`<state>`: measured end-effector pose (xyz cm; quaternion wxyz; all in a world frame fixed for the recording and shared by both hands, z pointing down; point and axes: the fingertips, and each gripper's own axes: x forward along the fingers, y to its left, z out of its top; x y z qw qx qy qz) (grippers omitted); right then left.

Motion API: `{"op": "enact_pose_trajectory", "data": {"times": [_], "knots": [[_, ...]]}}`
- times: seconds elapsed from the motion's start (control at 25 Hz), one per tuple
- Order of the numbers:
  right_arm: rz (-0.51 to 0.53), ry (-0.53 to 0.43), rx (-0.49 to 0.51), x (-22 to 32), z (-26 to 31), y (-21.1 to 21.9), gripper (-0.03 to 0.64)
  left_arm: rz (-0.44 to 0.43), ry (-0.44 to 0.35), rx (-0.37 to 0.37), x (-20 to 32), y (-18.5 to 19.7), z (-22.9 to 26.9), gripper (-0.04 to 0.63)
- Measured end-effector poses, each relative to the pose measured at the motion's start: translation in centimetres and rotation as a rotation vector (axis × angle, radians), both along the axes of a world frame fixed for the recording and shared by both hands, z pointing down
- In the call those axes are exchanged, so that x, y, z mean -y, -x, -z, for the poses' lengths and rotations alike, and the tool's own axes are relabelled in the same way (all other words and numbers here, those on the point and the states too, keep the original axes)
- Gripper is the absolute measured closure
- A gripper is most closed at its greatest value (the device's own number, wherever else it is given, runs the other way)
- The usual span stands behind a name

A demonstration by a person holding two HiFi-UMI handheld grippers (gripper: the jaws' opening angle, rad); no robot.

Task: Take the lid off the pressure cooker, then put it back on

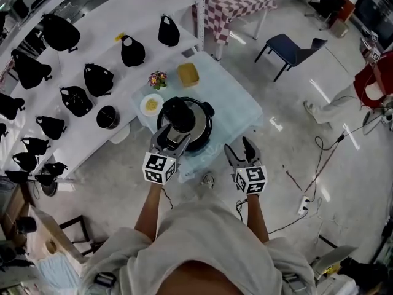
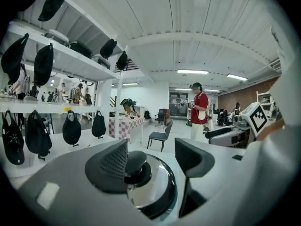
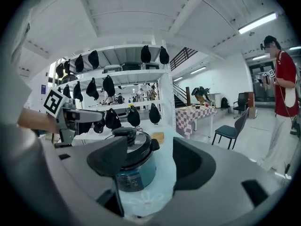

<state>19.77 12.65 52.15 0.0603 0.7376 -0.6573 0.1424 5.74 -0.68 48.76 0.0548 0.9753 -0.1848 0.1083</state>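
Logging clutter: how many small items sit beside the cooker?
3: a white dish left of the pressure cooker, a flower bunch beyond the dish, a yellow block right of the flowers. More may be hidden.

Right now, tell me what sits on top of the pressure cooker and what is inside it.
The lid sits on the pressure cooker, black knob up; the left gripper holds its jaws open either side of the knob. The inside is covered by the lid, unseen.

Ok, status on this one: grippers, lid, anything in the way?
Left gripper open, jaws astride the lid knob, not gripping. Right gripper open, empty, short of the cooker. Lid on pressure cooker. Plate beside it, off the lid.
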Motion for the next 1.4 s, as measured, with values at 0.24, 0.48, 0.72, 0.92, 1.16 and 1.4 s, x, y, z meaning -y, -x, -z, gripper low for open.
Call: {"op": "enact_pose_trajectory", "data": {"times": [0.24,0.48,0.72,0.92,1.16,1.4], "knots": [[0.023,-0.007,0.022,3.3,0.0,-5.2,0.337,0.053,-0.029,0.011,3.5,-4.0,1.3,0.299],[0.096,0.007,0.037,7.4,0.0,-6.6,0.337,0.126,-0.011,0.033,6.0,-4.1,0.9,0.299],[0.249,0.017,0.04,12.6,-0.6,-3.2,0.337,0.249,0.017,0.043,8.5,-0.2,-0.5,0.299],[0.36,0.023,0.042,15.8,-0.7,1.4,0.337,0.34,0.05,0.045,10.4,4.6,-1.9,0.299],[0.451,0.031,0.02,19.0,-0.2,6.6,0.337,0.399,0.072,0.029,12.5,9.5,-2.7,0.299],[0.489,0.064,-0.033,20.5,-0.5,9.8,0.337,0.419,0.087,-0.004,14.1,13.0,-3.5,0.299]]}}
